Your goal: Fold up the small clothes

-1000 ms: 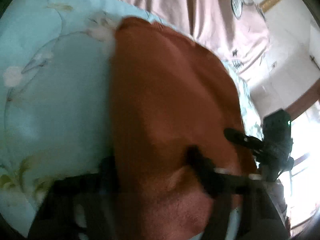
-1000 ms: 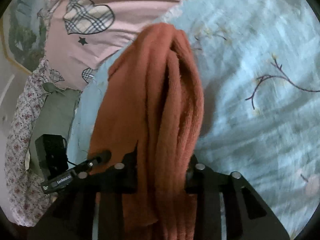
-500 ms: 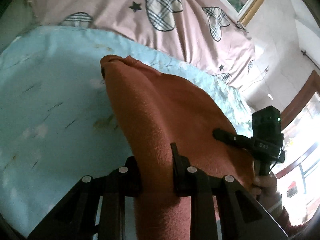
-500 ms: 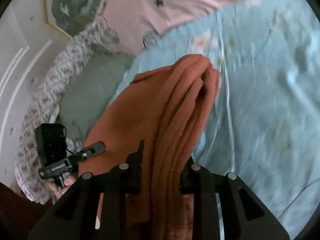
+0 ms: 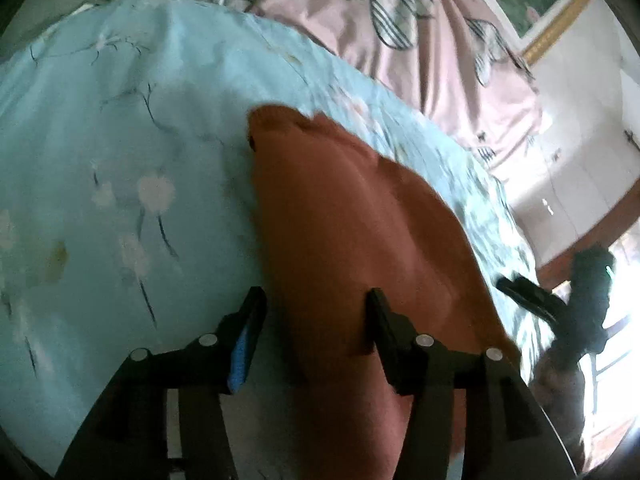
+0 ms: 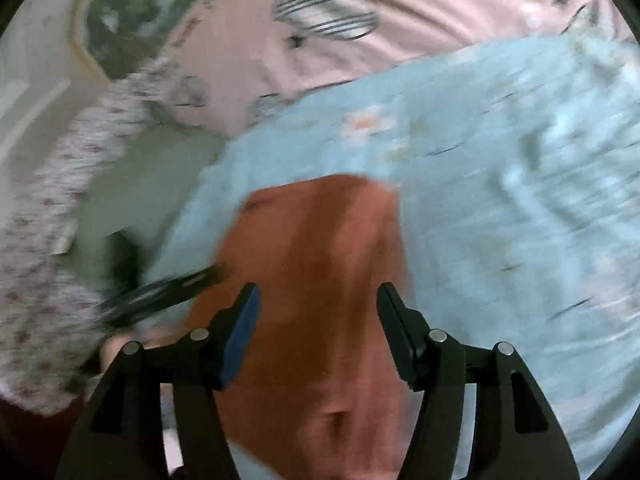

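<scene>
The rust-orange garment lies flat on the pale blue flowered bedsheet, a long folded strip running away from both grippers. The left gripper stands with its jaws spread wide, the cloth lying loose between them and gripped by neither. The right gripper is likewise released, its jaws parted over the near end of the same garment.

From the left wrist the far tip of the cloth shows, bunched into a small hump, with bare sheet spreading wide on its left side. The right edge of the cloth runs close along a narrow band of sheet, and past it hangs the other gripper as a dark, smeared shape. Beyond the sheet lies a pink quilt with checked hearts.

The right wrist view is blurred, but it gives what the other does not: a grey-green cloth and a small-flowered fabric off the left side, near the garment's left edge. A dark streak there is probably the left gripper's finger. To the right, open blue sheet reaches to the frame's edge.
</scene>
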`<state>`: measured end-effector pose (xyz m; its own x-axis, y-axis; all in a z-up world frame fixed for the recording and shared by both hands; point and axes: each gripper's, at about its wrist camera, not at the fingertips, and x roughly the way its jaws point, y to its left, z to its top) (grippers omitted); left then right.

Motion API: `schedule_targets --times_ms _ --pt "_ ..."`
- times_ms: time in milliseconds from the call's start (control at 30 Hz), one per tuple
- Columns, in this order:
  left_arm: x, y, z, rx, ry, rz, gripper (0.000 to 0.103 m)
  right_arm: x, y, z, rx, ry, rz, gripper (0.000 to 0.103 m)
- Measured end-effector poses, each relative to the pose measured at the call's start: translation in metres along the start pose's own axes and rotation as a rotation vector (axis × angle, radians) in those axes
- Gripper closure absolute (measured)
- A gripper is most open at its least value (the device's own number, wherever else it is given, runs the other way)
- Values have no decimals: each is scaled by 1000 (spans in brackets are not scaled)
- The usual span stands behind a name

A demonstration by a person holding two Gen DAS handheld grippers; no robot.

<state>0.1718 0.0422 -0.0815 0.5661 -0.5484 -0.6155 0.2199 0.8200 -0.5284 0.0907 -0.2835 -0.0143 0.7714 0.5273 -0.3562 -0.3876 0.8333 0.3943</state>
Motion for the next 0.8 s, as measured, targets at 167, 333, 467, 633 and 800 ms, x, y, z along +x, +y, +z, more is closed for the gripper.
schedule_targets --times_ms 167,333,467,633,800 --pt "37 17 49 -58 15 -9 63 42 8 -24 -49 119 -17 65" --pt "60 20 97 -46 -9 50 89 34 -23 -28 49 88 16 82" --pt "59 9 143 -5 -69 90 91 31 -25 -25 71 75 22 81" --pt "35 -4 175 2 -190 160 91 20 -17 -25 76 37 14 79" --pt "3 -18 145 51 -197 146 77 3 -16 -18 67 -29 -41 65"
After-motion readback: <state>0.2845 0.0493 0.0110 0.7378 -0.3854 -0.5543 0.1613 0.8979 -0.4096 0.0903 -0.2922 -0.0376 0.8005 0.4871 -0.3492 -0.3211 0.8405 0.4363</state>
